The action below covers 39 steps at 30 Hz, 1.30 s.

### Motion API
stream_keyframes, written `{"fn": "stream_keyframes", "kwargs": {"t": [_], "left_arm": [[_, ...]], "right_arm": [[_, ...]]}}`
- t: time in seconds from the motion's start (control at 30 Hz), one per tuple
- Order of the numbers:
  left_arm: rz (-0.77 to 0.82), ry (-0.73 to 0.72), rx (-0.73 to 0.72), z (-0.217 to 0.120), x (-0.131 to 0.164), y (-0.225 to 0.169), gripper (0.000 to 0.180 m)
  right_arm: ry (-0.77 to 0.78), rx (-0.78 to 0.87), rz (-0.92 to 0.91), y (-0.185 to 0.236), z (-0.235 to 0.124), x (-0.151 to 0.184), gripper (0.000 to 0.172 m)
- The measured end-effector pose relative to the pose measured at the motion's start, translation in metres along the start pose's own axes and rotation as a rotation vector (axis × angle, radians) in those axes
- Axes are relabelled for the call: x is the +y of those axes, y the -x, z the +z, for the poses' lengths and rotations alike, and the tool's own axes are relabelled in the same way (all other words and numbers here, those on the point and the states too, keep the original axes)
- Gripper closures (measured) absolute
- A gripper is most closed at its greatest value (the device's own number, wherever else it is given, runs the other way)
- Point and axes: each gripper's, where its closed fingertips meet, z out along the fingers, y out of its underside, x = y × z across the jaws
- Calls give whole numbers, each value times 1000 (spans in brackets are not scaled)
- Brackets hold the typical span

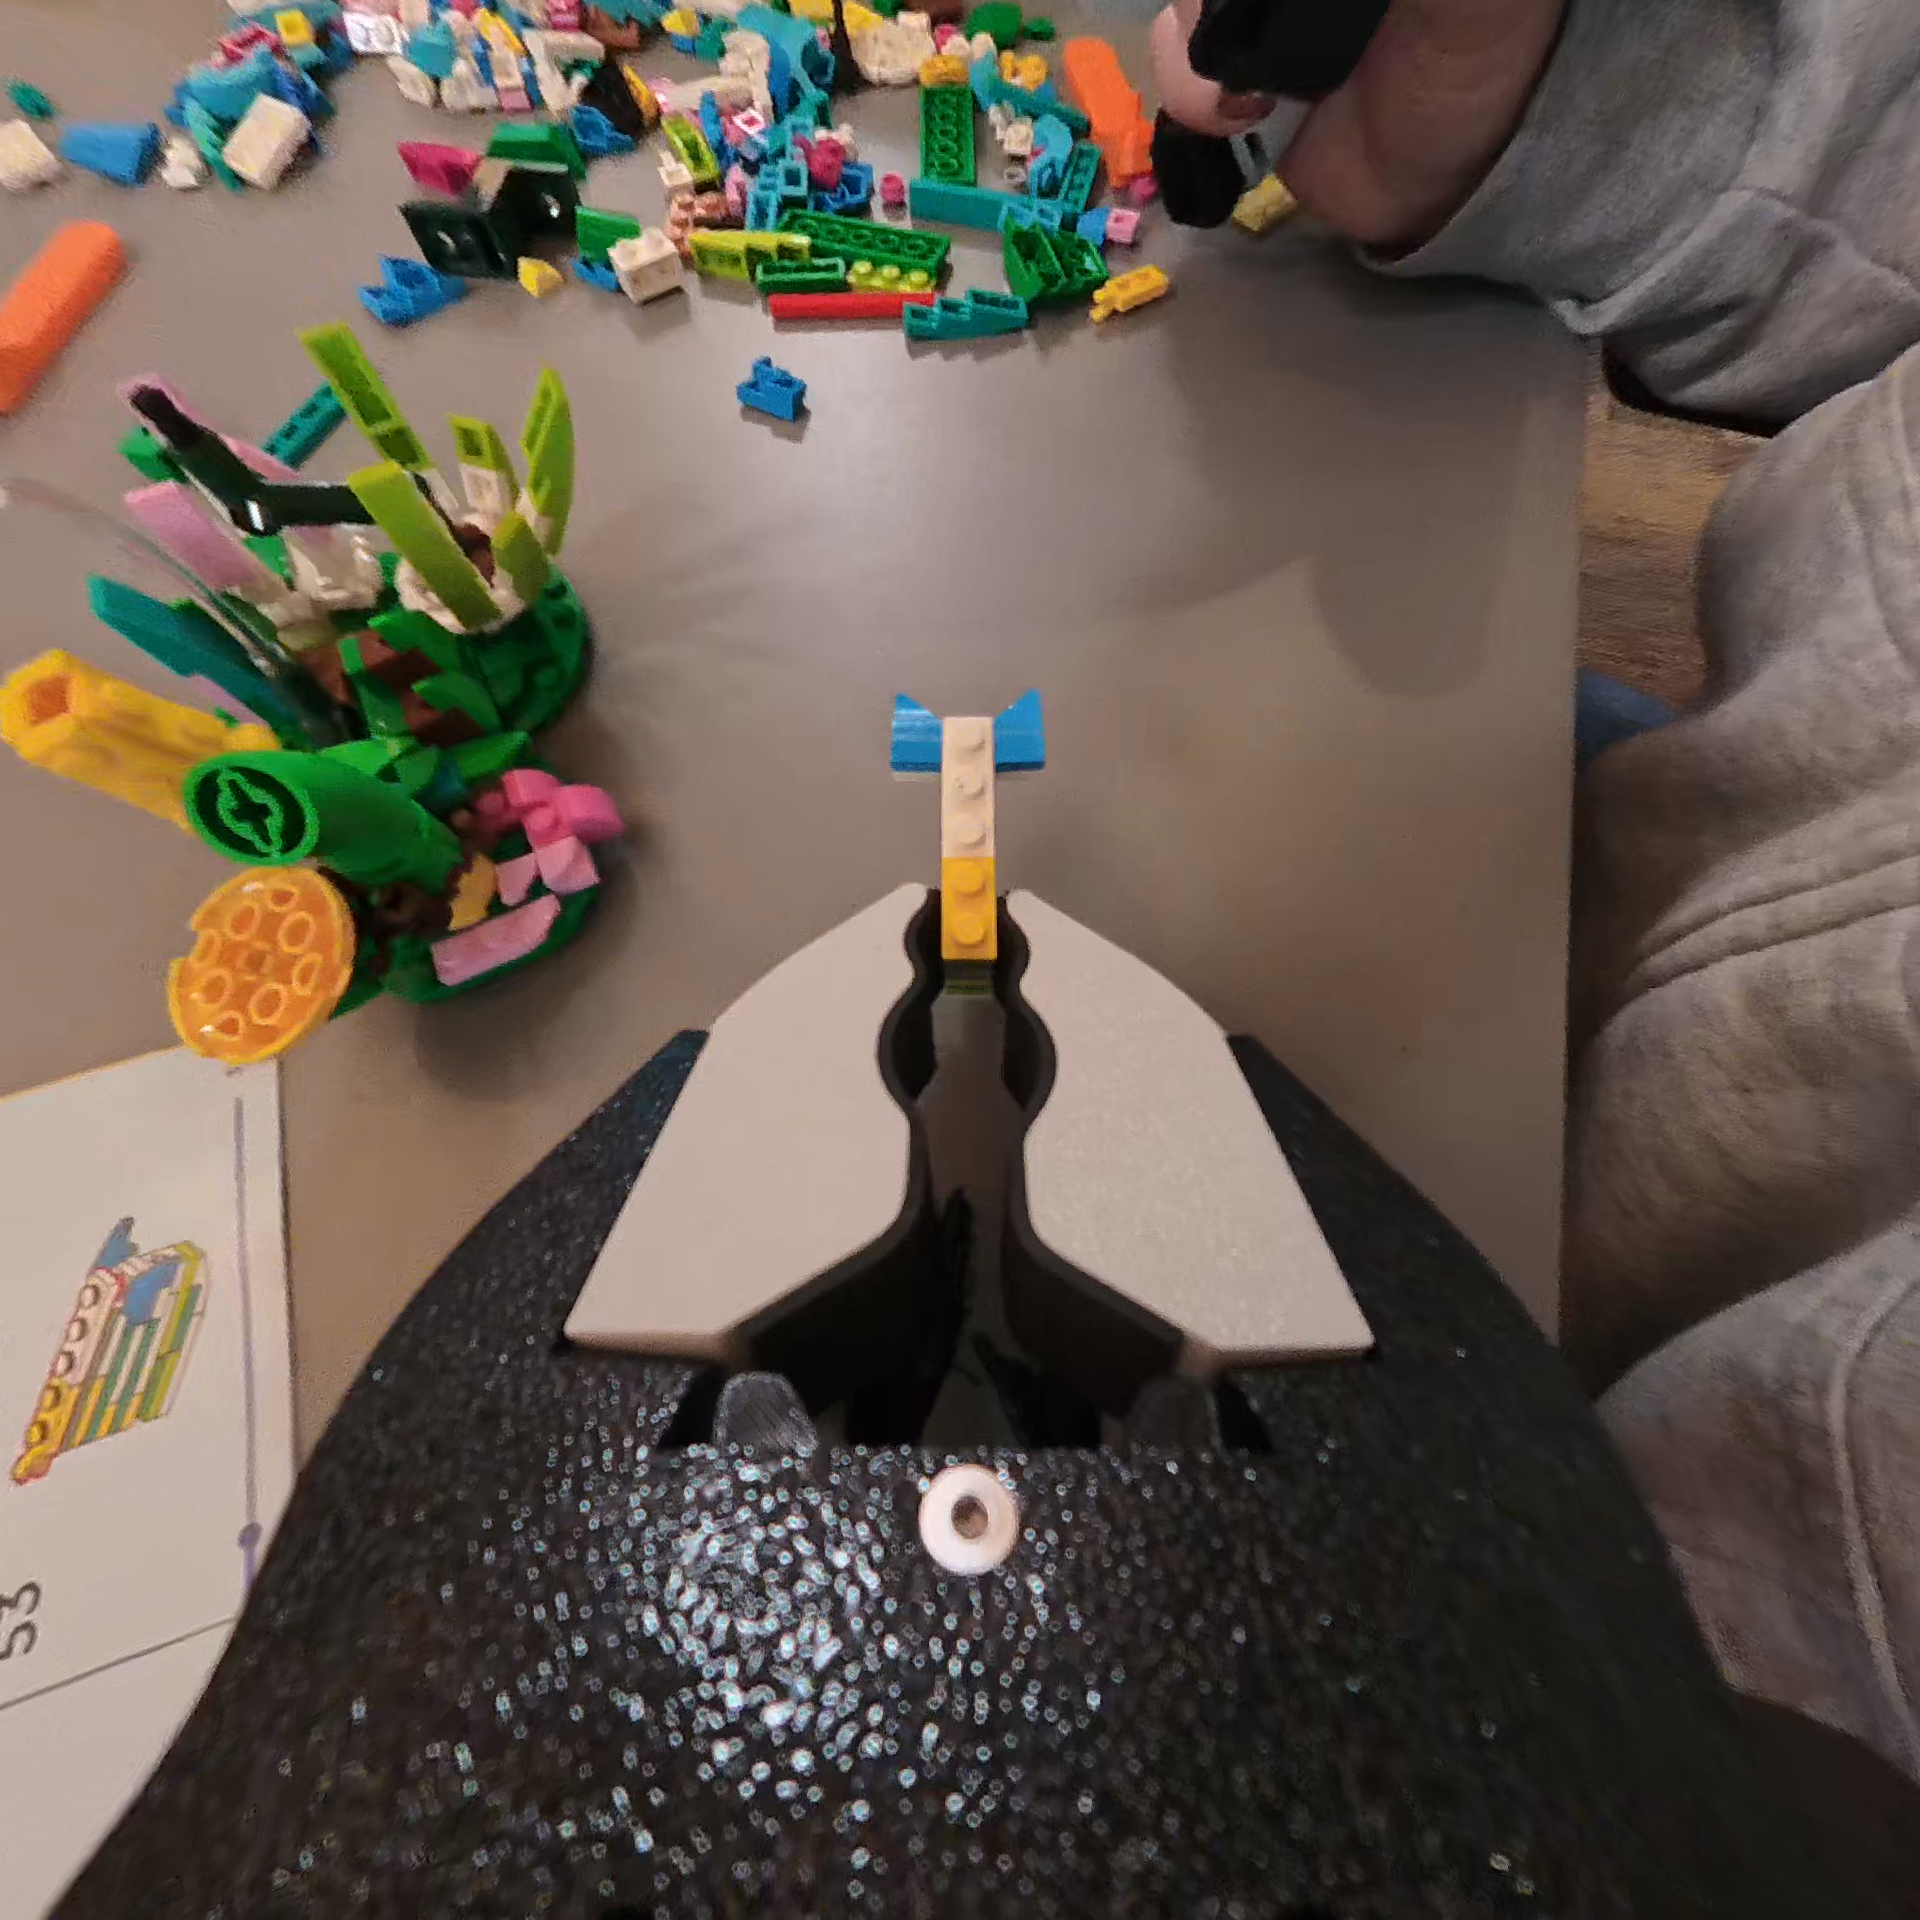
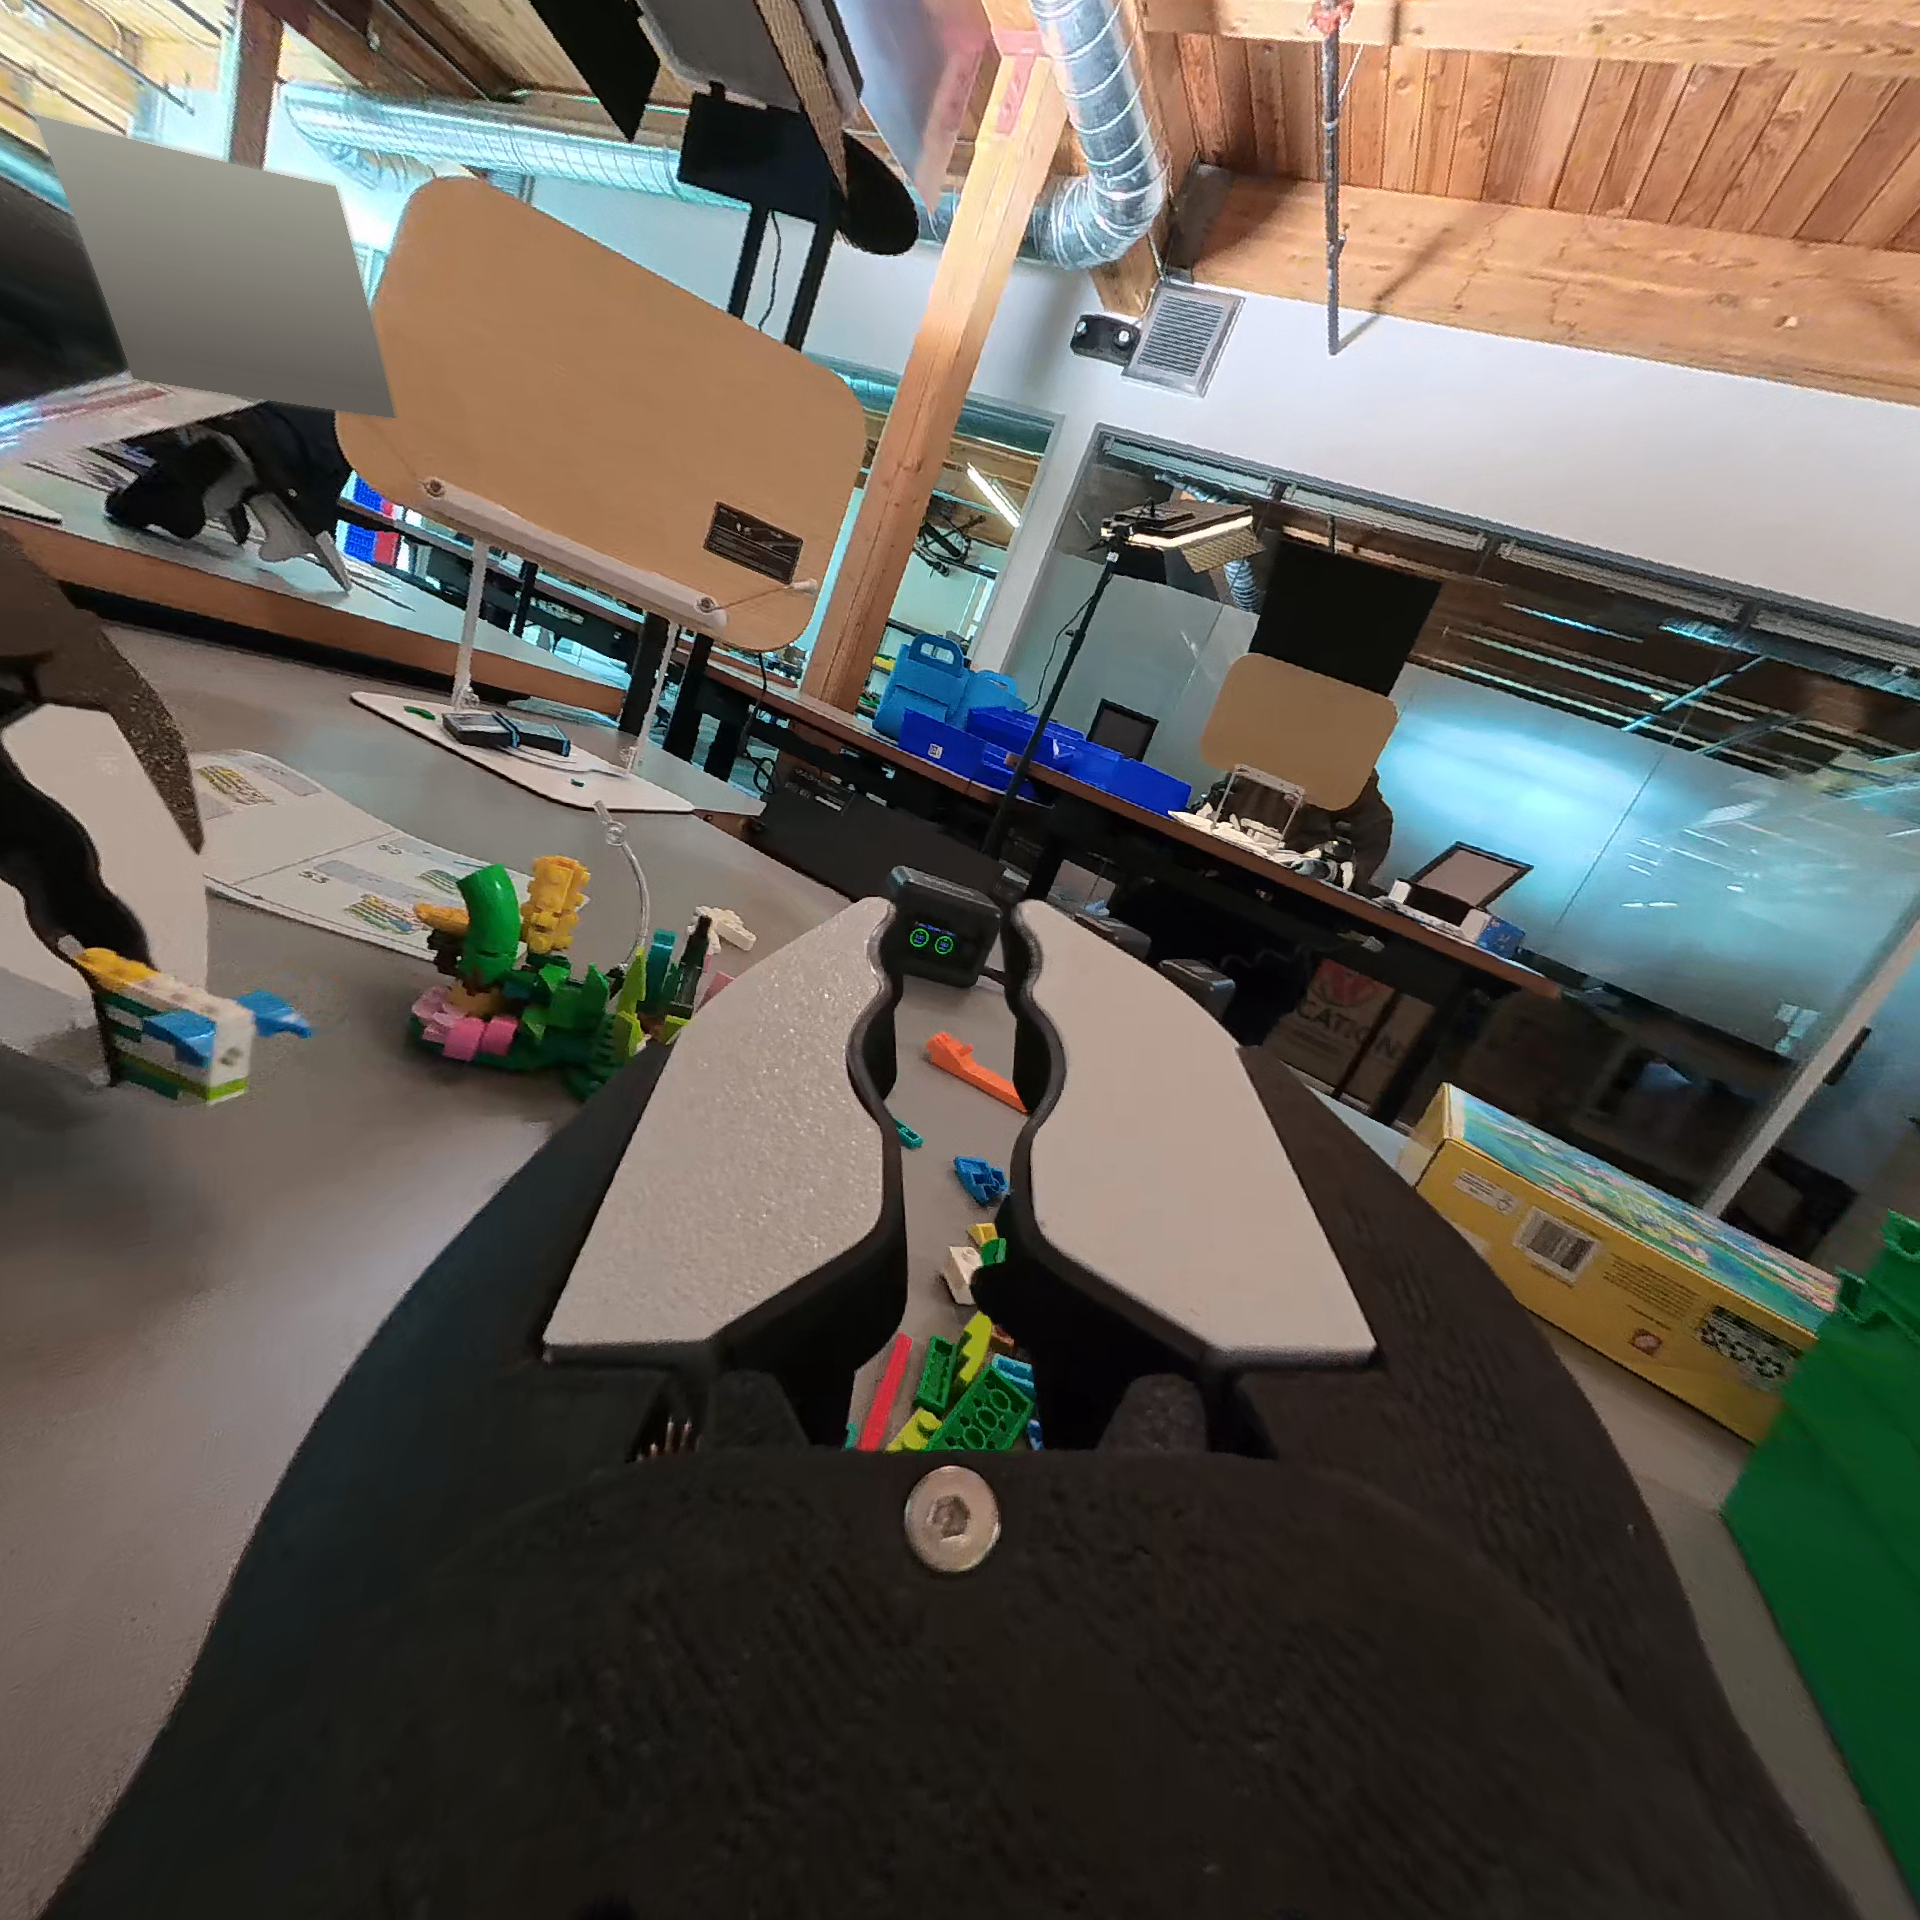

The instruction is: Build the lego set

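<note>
Left wrist view: my left gripper [image 1: 968, 925] is clenched on a small brick assembly [image 1: 967, 821], yellow end between the fingertips, above the grey table [image 1: 1195, 499]; brick plant model [image 1: 343, 707] at nine o'clock.

Right wrist view: my right gripper [image 2: 954, 935] is released, holding nothing; loose bricks [image 2: 966, 1371] lie beneath it, the assembly at nine o'clock.

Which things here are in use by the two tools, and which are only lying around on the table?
In use:
- left tool, shut on the small brick assembly, yellow end between its pads
- right tool, open and holding nothing, above the loose bricks

Lying about:
- brick plant model
- instruction booklet
- yellow box
- small black device with a lit screen
- grey table
</note>
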Motion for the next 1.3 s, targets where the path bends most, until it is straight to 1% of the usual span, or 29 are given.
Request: {"fn": "stream_keyframes", "kwargs": {"t": [0.03,0.3,0.57,0.9,1.1,1.3], "left_arm": [[-4,2,7,1,1,-1,172],[-21,11,6,3,3,-1,172],[-70,-39,8,-2,-2,4,172],[-57,-2,0,2,2,3,172],[-111,-44,16,-2,-3,7,172],[-132,-60,27,-4,-4,8,172]], "right_arm": [[0,-7,-6,2,1,0,156],[19,-3,-37,2,4,5,158],[30,30,-51,-4,3,6,159],[46,43,-59,-8,3,9,159],[52,41,-75,-8,2,10,159],[56,48,-93,-9,2,10,159]]}}
